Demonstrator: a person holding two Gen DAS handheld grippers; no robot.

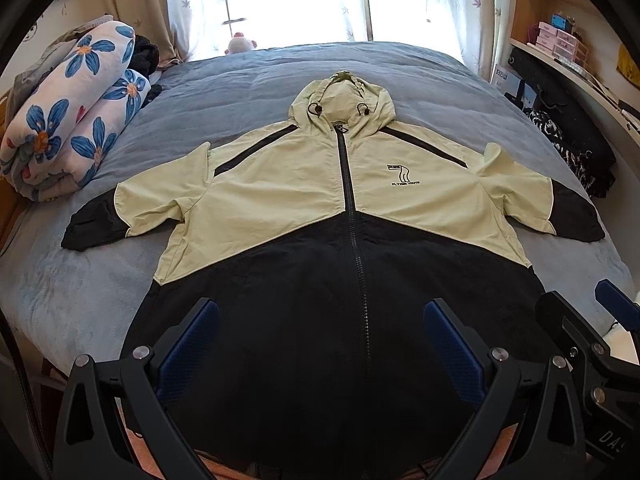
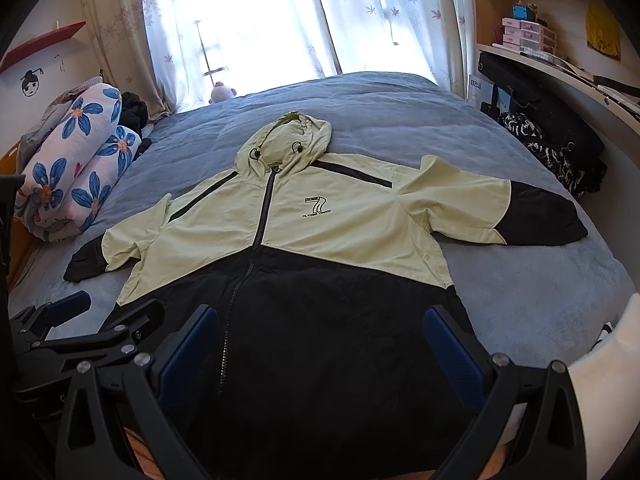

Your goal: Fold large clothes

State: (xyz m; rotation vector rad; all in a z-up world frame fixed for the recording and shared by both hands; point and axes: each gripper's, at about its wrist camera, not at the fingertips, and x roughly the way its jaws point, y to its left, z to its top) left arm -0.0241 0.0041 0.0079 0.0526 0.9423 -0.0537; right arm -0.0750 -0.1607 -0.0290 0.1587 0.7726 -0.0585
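**Q:** Left wrist view first: what is nearest?

**A:** The left gripper [image 1: 320, 344], its two fingers spread wide apart with nothing between them. Each carries a blue pad [image 1: 188, 344] with a fine dotted texture, on a black frame with round silver bolts. It hangs over the black hem of the jacket [image 1: 320, 208]. At the right edge the right gripper [image 1: 592, 312] shows, a white "DAS" partly readable on its body; in its own view its fingers are spread just as wide and hold nothing.

**Q:** And the jacket?

**A:** One jacket, lying front up and flat on the bed [image 1: 60, 292], hem toward the cameras, hood [image 1: 344, 96] far. Thin crinkled fabric, pale green above, black below, the two meeting in a V. One black zipper [image 1: 352, 208] runs up the middle, closed. Two sleeves are stretched sideways, each green with a black cuff end. Two black stripes slant across the shoulders. Two cord loops sit at the hood opening.

**Q:** Any writing?

**A:** A chest logo [image 2: 314, 206]: a large striped "7" over small capitals that read roughly "FLYING YOUTH".

**Q:** Further back?

**A:** A grey-blue plush bedcover; one rolled quilt [image 1: 76, 112] with blue flowers at the left edge; one pink soft toy [image 1: 240, 43] at the far edge; sheer leaf-print curtains [image 2: 240, 20]; shelves [image 2: 528, 36] with small pink drawers on the right.
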